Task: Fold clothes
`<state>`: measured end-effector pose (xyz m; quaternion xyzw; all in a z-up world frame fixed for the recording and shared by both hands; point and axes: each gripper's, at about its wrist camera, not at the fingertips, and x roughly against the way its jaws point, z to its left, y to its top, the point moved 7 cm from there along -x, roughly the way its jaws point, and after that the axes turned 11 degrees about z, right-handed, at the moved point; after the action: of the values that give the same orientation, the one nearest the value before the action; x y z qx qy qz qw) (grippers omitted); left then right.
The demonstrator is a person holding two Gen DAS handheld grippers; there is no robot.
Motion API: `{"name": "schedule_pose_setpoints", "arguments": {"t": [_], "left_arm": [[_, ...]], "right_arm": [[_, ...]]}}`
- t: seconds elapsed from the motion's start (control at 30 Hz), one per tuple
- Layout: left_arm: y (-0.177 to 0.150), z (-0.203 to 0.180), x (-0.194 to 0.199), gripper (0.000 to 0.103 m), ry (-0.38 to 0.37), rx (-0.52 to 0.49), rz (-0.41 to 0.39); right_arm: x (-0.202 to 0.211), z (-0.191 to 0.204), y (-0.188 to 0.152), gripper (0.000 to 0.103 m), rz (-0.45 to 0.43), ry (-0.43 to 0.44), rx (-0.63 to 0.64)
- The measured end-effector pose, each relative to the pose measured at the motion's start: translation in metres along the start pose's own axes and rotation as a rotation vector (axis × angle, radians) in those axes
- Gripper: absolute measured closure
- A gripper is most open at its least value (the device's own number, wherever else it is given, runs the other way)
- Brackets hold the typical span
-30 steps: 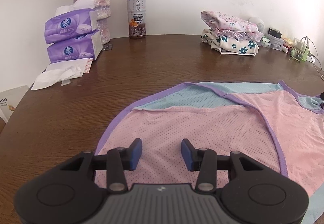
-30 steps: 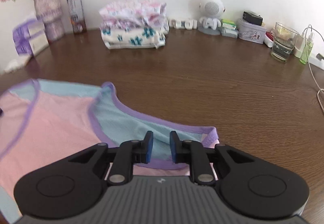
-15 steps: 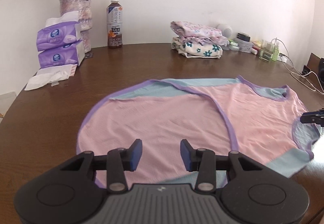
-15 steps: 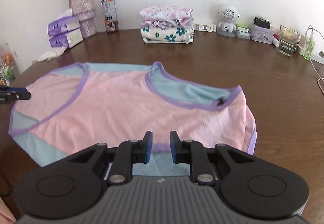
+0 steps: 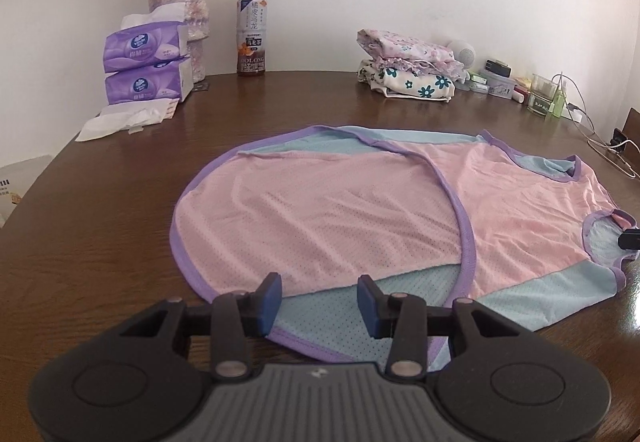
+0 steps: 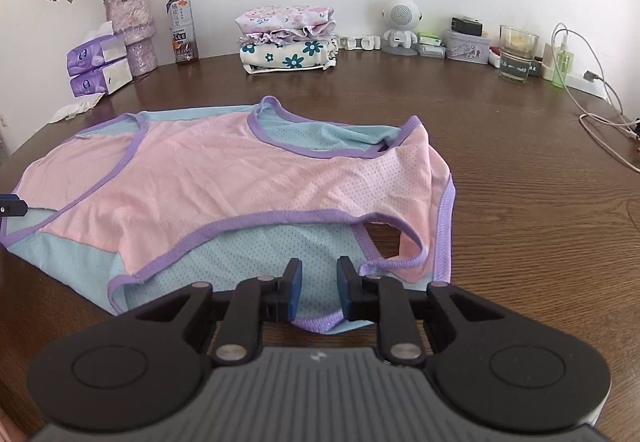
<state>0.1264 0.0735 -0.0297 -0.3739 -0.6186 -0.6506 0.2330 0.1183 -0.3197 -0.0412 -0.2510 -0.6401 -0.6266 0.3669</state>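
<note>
Pink-blue mesh top (image 5: 360,210) lies spread flat on brown table (image 5: 120,202), near edge. Left gripper (image 5: 319,302) jaws wide apart, empty, over bottom hem. Right gripper (image 6: 319,290) jaws partly apart, empty, over armhole end. Folded stack (image 6: 286,40) at back by wall.

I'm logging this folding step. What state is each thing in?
Pink top: spread flat, unfolded.
Folded clothes: stacked.
Tea bottle: upright, capped.
Glass: upright.
Left hand-held gripper: open, empty.
Right hand-held gripper: open, empty.
</note>
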Motion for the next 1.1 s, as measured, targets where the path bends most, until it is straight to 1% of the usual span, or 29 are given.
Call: {"name": "schedule_pose_setpoints", "arguments": {"t": [0.17, 0.23, 0.37, 0.4, 0.47, 0.53, 0.63, 0.7, 0.87, 1.03, 1.07, 1.1], "left_arm": [[-0.002, 0.003, 0.003, 0.063, 0.005, 0.030, -0.017], [-0.001, -0.001, 0.010, 0.063, -0.015, 0.034, -0.033], [-0.003, -0.031, 0.028, 0.063, -0.094, -0.060, -0.069], [-0.005, -0.039, 0.030, 0.063, -0.113, -0.086, -0.070], [-0.010, -0.051, 0.029, 0.063, -0.137, -0.124, -0.062], [-0.016, -0.060, 0.026, 0.063, -0.151, -0.153, -0.047], [-0.020, -0.061, 0.017, 0.064, -0.142, -0.161, -0.027], [-0.022, -0.060, 0.013, 0.070, -0.131, -0.164, -0.017], [-0.021, -0.054, 0.011, 0.070, -0.107, -0.163, -0.002], [-0.019, -0.051, 0.011, 0.070, -0.112, -0.138, -0.001], [-0.018, -0.050, 0.011, 0.066, -0.116, -0.125, -0.003], [-0.017, -0.048, 0.012, 0.059, -0.120, -0.105, -0.011]], "right_arm": [[0.004, -0.004, -0.006, 0.084, -0.022, -0.023, -0.012], [0.007, 0.000, -0.007, 0.083, -0.037, -0.012, -0.019], [0.028, 0.038, -0.004, 0.083, -0.087, 0.191, 0.029], [0.032, 0.051, -0.003, 0.081, -0.087, 0.243, 0.046], [0.033, 0.070, -0.001, 0.080, -0.071, 0.311, 0.064], [0.027, 0.081, 0.000, 0.080, -0.048, 0.344, 0.063], [0.012, 0.084, 0.006, 0.080, -0.030, 0.291, 0.043], [0.003, 0.081, 0.012, 0.080, -0.028, 0.256, 0.035], [0.000, 0.080, 0.013, 0.080, -0.031, 0.212, 0.049], [0.001, 0.082, 0.011, 0.080, -0.033, 0.174, 0.069], [0.002, 0.082, 0.010, 0.079, -0.033, 0.167, 0.073], [0.002, 0.083, 0.010, 0.078, -0.033, 0.159, 0.077]]}}
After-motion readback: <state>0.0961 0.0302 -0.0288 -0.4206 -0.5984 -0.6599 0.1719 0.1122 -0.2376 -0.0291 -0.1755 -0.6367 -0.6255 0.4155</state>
